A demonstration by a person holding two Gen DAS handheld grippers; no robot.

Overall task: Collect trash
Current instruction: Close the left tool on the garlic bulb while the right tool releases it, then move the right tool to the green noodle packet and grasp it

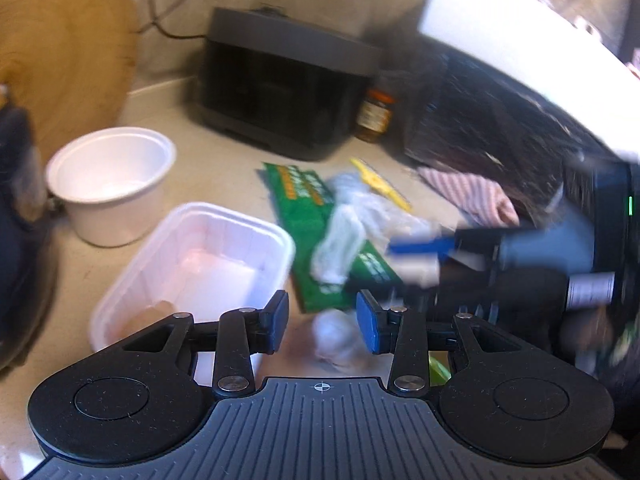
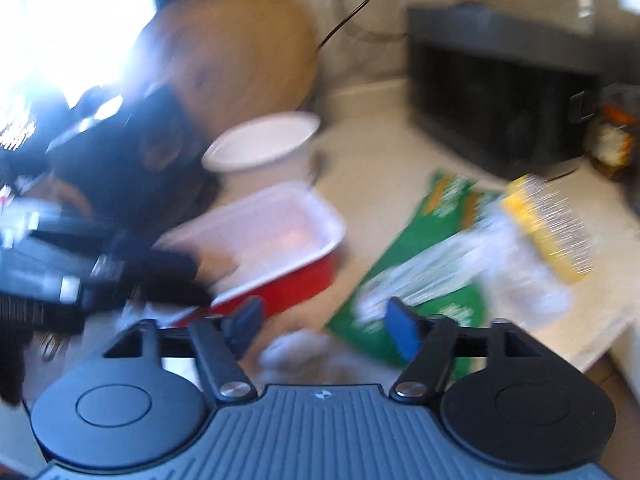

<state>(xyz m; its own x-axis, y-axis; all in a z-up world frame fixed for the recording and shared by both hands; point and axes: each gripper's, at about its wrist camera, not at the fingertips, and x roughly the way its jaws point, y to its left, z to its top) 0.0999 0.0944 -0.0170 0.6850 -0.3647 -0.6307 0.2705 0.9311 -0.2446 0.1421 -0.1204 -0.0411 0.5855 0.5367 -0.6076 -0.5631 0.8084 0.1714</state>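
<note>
Both claws stand wide apart and hold nothing: the left claw [image 1: 322,322] hovers over a crumpled white wad [image 1: 334,334] on the pale surface [image 1: 224,152], and the right claw [image 2: 326,330] hangs above the same blurred wad [image 2: 296,350]. The trash lies spread on the surface: a rectangular white tray [image 1: 200,264] with a red outside [image 2: 280,248], a white round cup [image 1: 110,184] just behind it, and a green wrapper [image 1: 316,228] under crinkled clear plastic [image 1: 352,216] with a yellow piece [image 1: 378,182]. A dark grey appliance [image 1: 284,80], a small jar [image 1: 376,114] and a wooden board [image 1: 60,52] stand at the back.
</note>
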